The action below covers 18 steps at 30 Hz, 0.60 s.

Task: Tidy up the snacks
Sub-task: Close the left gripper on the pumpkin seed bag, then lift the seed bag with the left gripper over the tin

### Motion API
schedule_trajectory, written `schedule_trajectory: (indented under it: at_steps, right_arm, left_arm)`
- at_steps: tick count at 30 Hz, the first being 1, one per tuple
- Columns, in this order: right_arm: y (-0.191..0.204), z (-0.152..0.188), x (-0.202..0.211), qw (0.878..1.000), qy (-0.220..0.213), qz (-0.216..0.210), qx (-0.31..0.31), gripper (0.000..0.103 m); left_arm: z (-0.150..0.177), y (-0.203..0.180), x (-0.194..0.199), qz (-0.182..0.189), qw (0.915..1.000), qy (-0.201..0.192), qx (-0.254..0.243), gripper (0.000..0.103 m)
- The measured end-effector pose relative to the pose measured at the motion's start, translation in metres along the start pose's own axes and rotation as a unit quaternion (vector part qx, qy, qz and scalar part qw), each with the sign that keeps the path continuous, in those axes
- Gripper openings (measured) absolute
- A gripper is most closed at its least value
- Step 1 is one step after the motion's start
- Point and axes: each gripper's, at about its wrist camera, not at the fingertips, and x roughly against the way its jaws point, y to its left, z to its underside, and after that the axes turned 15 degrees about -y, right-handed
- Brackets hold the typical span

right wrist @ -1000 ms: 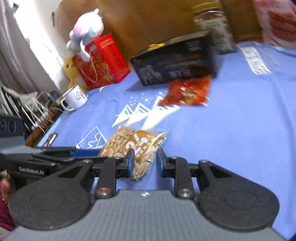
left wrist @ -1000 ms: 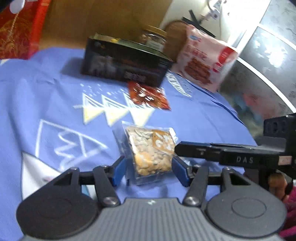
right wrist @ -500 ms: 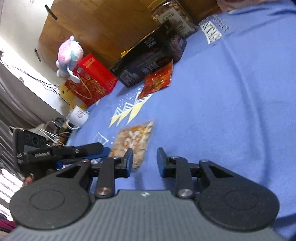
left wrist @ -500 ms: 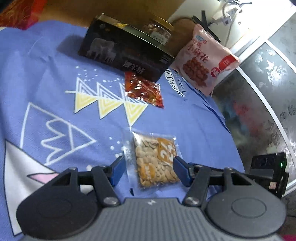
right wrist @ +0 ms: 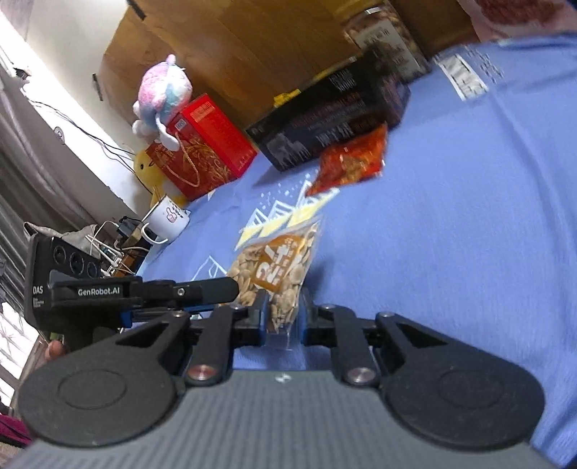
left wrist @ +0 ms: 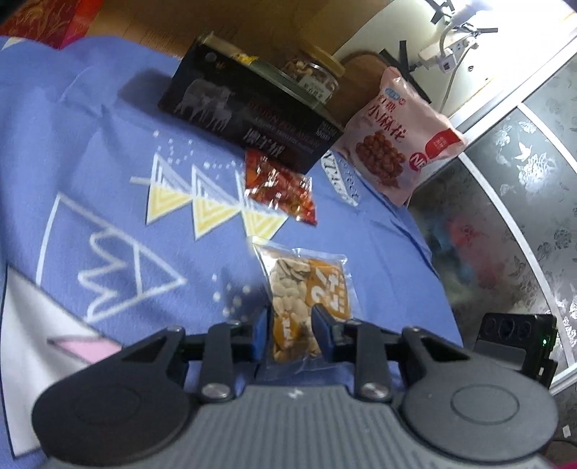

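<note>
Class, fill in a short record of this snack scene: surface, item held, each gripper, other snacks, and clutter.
surface: blue cloth
item held: seed packet, gripped from both sides
left gripper: just closed on the packet
right gripper: just closed on the packet
other snacks: red packet, black box, jar, pink bag
clutter: mug, red bag, plush toy

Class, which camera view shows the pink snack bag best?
The left wrist view: the pink snack bag stands whole beside the black box, print readable. The right wrist view catches only a blurred corner at its top edge.
</note>
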Motion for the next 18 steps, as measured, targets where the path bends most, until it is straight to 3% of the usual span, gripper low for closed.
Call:
schedule_trajectory:
  at_steps: [10, 18]
  right_arm:
    - [0.008, -0.061, -0.034, 0.997, -0.057, -0.015, 0.056, 0.019]
    - [-0.001, -0.133, -0.077, 0.989, -0.116, 0.001, 0.097, 0.019]
  left_arm:
    - [-0.076, -0.023, -0.025, -0.004, 0.9967, -0.058, -0.057, 0.026]
    - [-0.152, -0.044, -0.089, -0.015, 0.9882, -0.103, -0.112, 0.028]
